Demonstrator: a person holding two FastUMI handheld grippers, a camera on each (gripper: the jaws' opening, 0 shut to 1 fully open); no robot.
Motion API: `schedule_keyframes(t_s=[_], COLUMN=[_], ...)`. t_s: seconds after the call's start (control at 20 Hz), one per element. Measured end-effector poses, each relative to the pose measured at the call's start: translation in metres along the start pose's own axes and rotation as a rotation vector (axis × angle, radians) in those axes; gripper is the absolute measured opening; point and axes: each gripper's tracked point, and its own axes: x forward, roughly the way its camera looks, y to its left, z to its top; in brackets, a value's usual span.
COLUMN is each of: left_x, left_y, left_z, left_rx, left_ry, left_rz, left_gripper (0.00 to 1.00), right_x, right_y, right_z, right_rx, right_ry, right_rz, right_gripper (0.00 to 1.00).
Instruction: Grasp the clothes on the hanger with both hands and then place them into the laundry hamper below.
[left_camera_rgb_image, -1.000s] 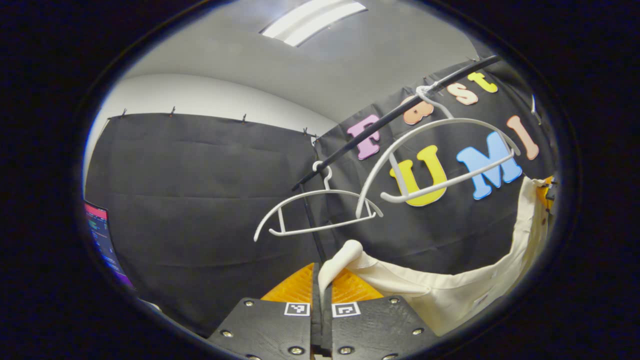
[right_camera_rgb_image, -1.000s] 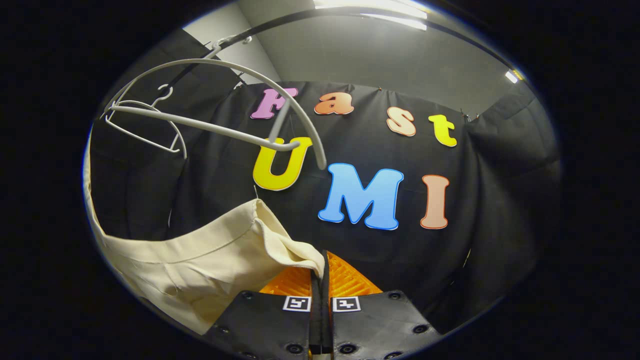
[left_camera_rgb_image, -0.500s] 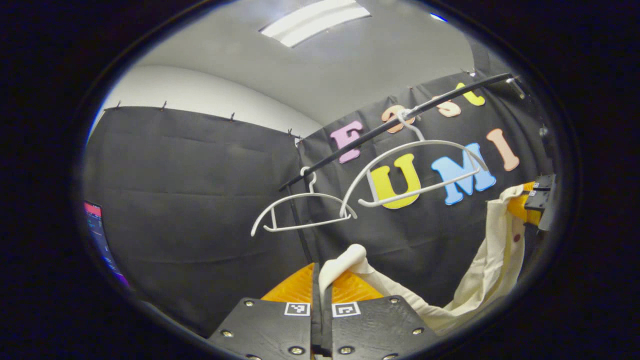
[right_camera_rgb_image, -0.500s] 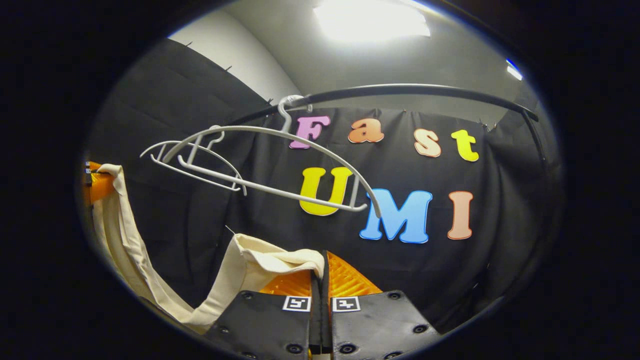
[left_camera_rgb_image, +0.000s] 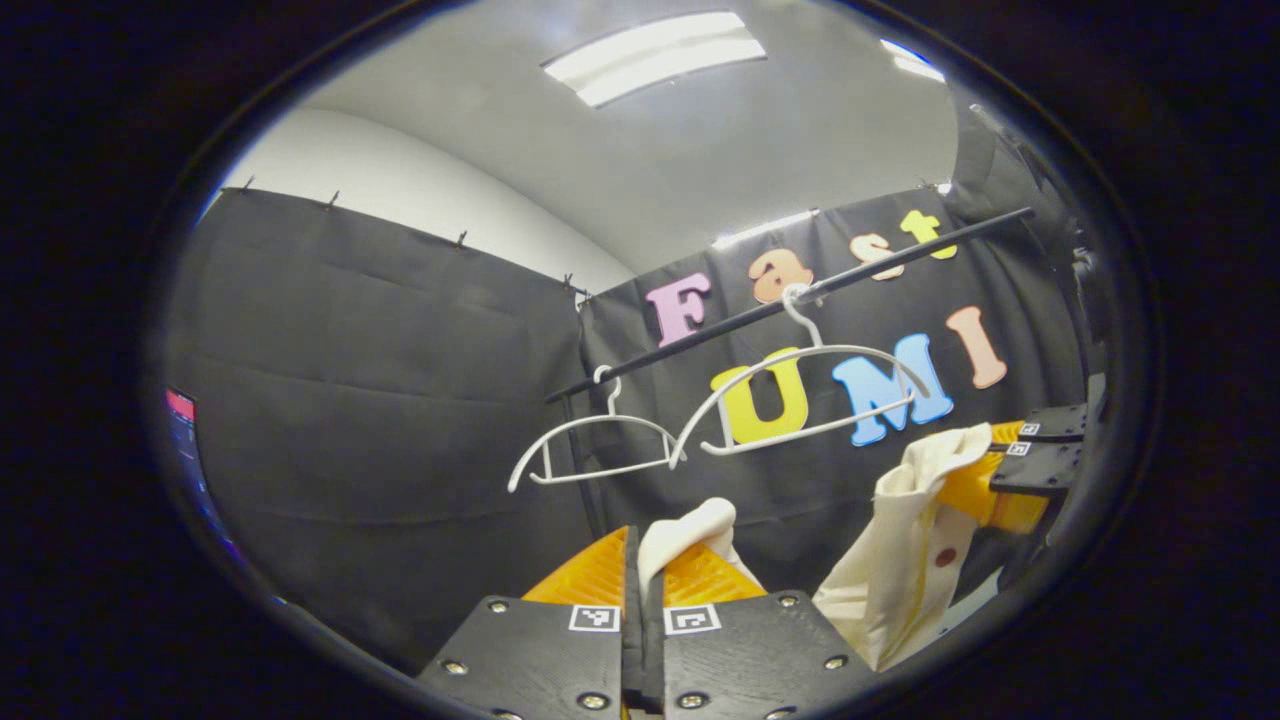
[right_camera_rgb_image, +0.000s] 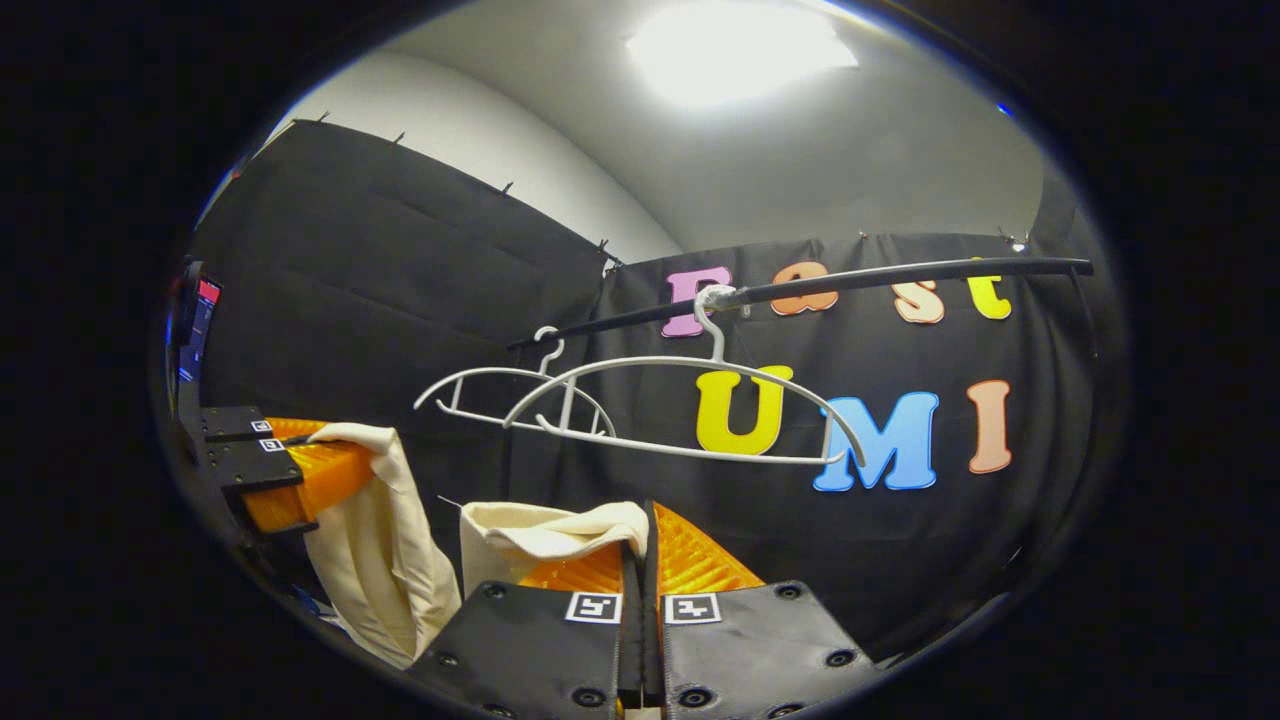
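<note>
Left tongs (left_camera_rgb_image: 640, 575): clenched on a bunched fold of the cream garment (left_camera_rgb_image: 900, 540), both orange fingers (left_camera_rgb_image: 590, 575) pressing it. Right tongs (right_camera_rgb_image: 640, 570): same, clamped on another fold of the same garment, fabric bulging out to their left.

Garment location: off the hangers, hanging in the air between the two tongs, below the rail (right_camera_rgb_image: 800, 290). In the right gripper view the left tongs sit at far left with the cloth draped down from them; in the left gripper view the right tongs are at far right, cloth hanging beneath, one dark button visible. Both white hangers (right_camera_rgb_image: 680, 410) on the rail are bare. Hamper isn't in frame, so I can't place it relative to the garment.

Handling read:
- Soft, limp, light. No stiffness: it sags into a loop between the grips and will follow whatever the tongs do.
- Woven cotton-type look, not slippery, but each pinch holds only a small gathered wad, so a jerk could pull it out.
- Best hold is the two thick bunched edges as now, probably shoulder or collar area.

Judgement: removal done, lowering into the hamper is left. Bring both down together, release together, or the trailing hem may catch the hamper rim.
</note>
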Motion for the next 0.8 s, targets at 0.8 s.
schedule_keyframes(t_s=[0.8], left_x=[-0.003], left_y=[0.003], left_z=[-0.167], left_rx=[-0.082], left_ry=[0.189], left_rz=[0.011], left_gripper=[0.01], right_x=[-0.007], right_y=[0.041], right_z=[-0.142], right_rx=[0.017], right_ry=[0.192], right_rz=[0.078], right_gripper=[0.01])
